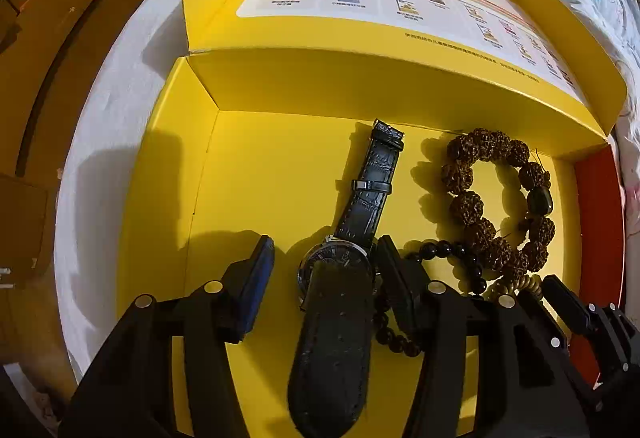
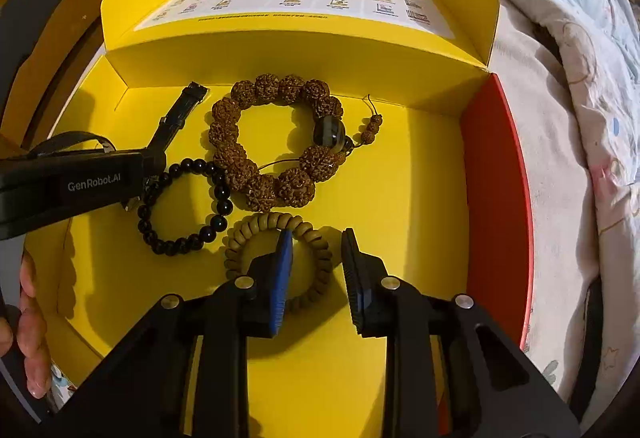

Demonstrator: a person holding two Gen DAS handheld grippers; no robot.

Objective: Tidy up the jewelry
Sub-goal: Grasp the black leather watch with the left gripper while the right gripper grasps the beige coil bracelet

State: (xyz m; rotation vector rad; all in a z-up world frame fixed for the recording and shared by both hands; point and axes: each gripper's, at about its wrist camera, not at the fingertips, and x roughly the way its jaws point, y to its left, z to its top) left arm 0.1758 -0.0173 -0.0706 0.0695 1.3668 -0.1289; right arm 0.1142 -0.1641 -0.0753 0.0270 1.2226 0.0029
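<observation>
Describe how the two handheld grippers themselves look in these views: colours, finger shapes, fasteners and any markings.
Both are matte black. The left gripper and right gripper have angular, cut-out finger arms with round silver fasteners and narrow blue-faced pads. The right wrist view shows white "GenRobot.AI" lettering on the left gripper's body. No cables or sleeves show.

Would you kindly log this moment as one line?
box: watch, three bracelets | left gripper: open over watch | right gripper: open, straddling tan bracelet
</observation>
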